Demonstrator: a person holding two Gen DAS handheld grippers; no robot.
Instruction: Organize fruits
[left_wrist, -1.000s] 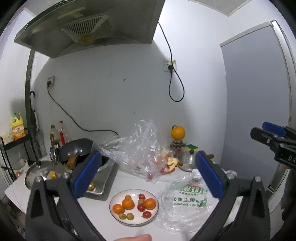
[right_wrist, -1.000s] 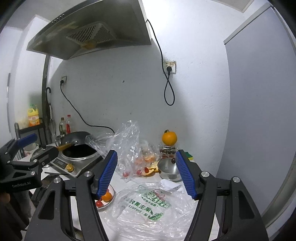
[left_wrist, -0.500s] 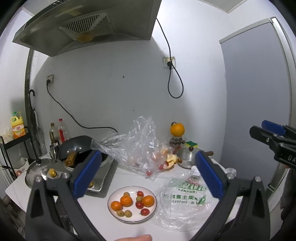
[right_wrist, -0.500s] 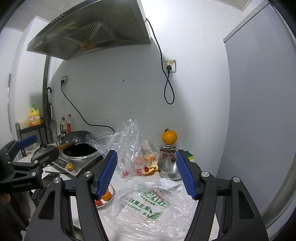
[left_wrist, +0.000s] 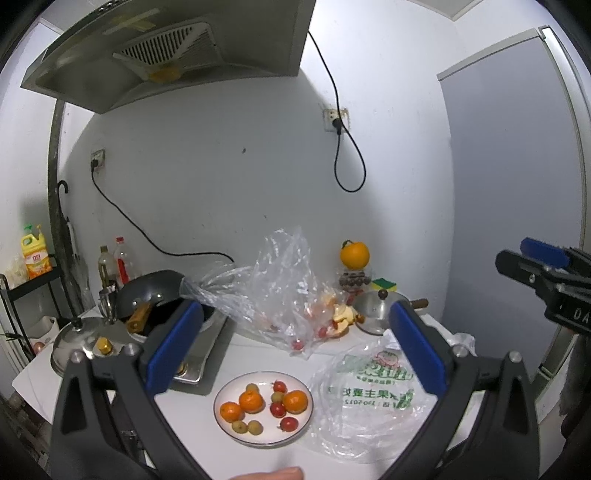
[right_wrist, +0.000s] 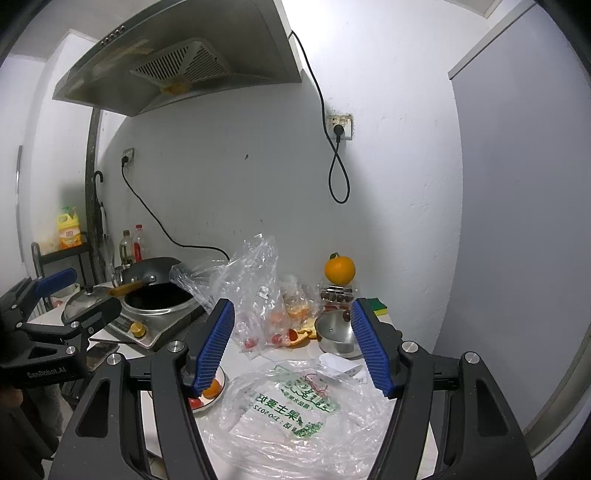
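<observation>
Probably the small round oranges (left_wrist: 252, 401) on the white ceramic plate (left_wrist: 221, 397) are soft, best pinched gently across the middle; both grippers' jaws stand apart, empty.

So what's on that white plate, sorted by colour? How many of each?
Fruit on the white plate, left wrist view:
Orange ones: 3
Red ones: 3
Yellow-green ones: 4
Total: 10

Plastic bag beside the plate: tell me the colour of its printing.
Green lettering, with a small red mark, on the clear plastic bag; it shows best in the right wrist view.
</observation>
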